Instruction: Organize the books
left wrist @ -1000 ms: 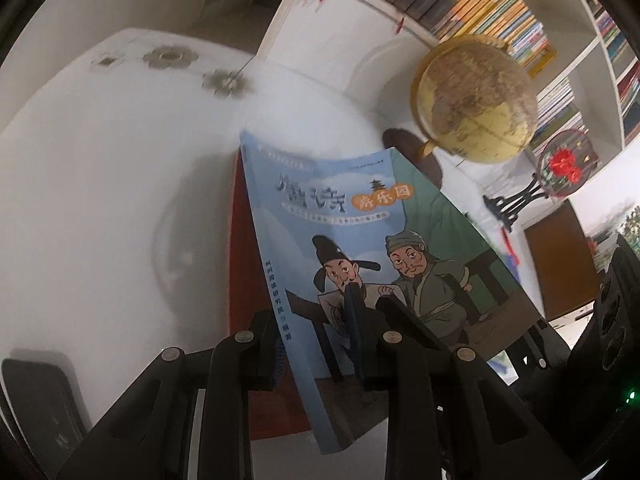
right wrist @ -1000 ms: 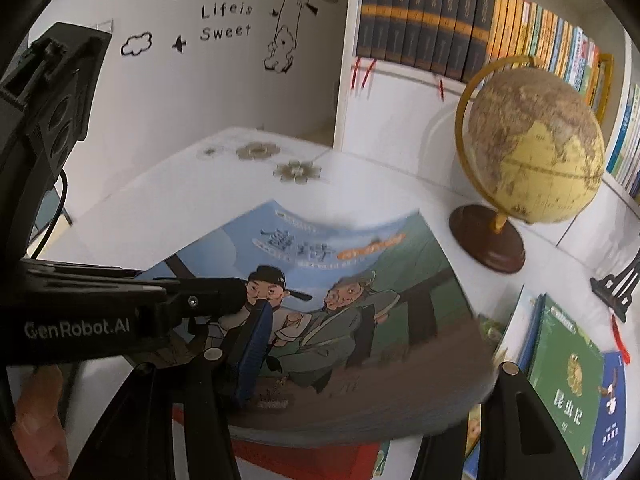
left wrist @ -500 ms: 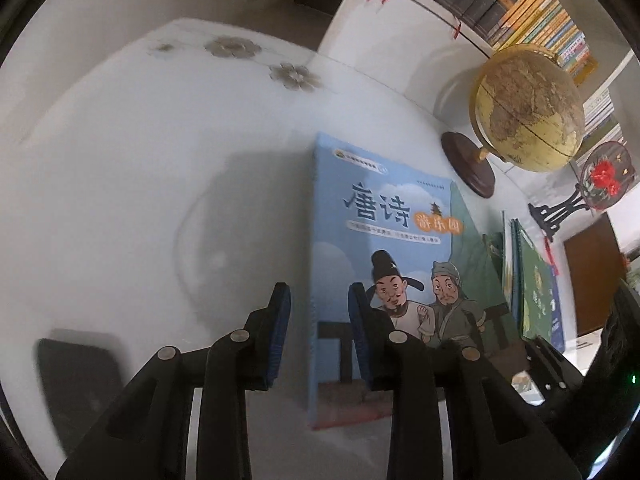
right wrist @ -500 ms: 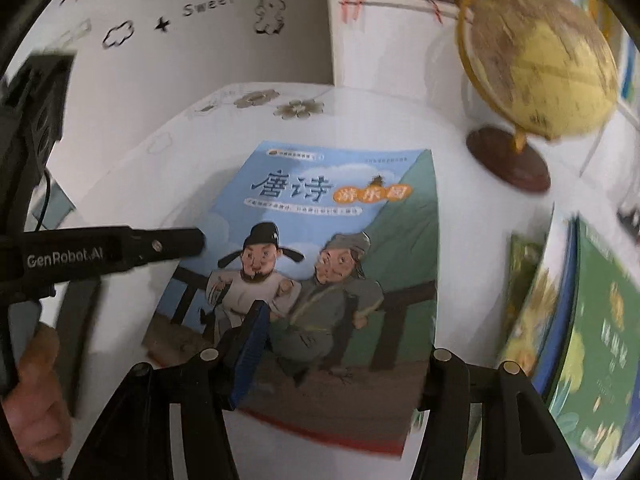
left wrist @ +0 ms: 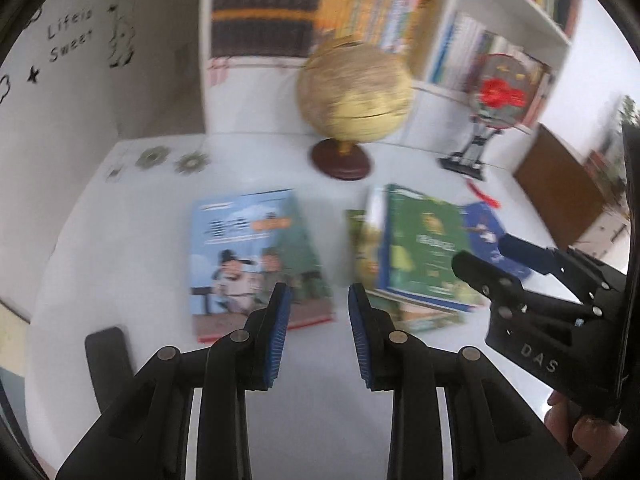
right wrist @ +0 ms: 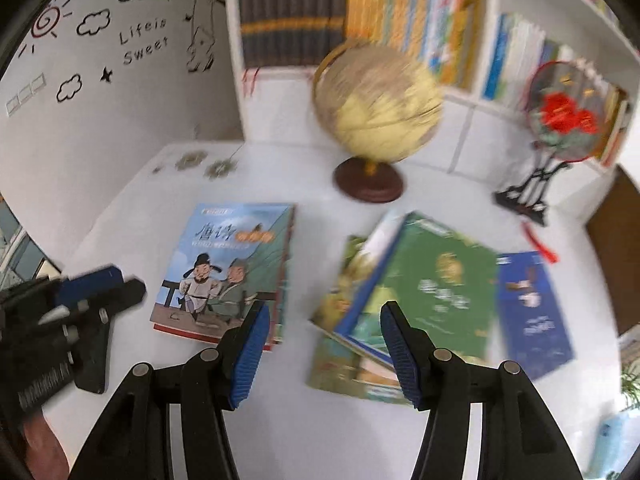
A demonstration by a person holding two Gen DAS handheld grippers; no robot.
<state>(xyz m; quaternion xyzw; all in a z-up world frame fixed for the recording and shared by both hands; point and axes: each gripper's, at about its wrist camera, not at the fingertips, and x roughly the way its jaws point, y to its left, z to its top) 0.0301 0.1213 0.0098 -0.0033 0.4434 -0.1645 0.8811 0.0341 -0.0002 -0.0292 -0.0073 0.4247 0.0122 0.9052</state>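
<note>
Books on white surface (right wrist: pixel 304 432), in two groups. Blue book (right wrist: pixel 228 268) with two cartoon men on cover, flat on left side, on top of a red-edged book. Loose pile (right wrist: pixel 400 308) on right side, near but apart from blue book: green book (right wrist: pixel 436 284) on top, tilted across the others, dark blue book (right wrist: pixel 532 312) sticking out at its right edge. Globe (right wrist: pixel 376 104) on brown foot behind both groups, round fan (right wrist: pixel 568 120) on black stand further right, bookcase (right wrist: pixel 360 20) full of books along the wall. Left claw (left wrist: pixel 318 328) above the surface, jaws apart, nothing between them. Right claw (right wrist: pixel 322 348) also above the surface, jaws apart and empty, wider than left one. Dark flat thing (left wrist: pixel 108 360) near front left edge, too blurred to tell what.
</note>
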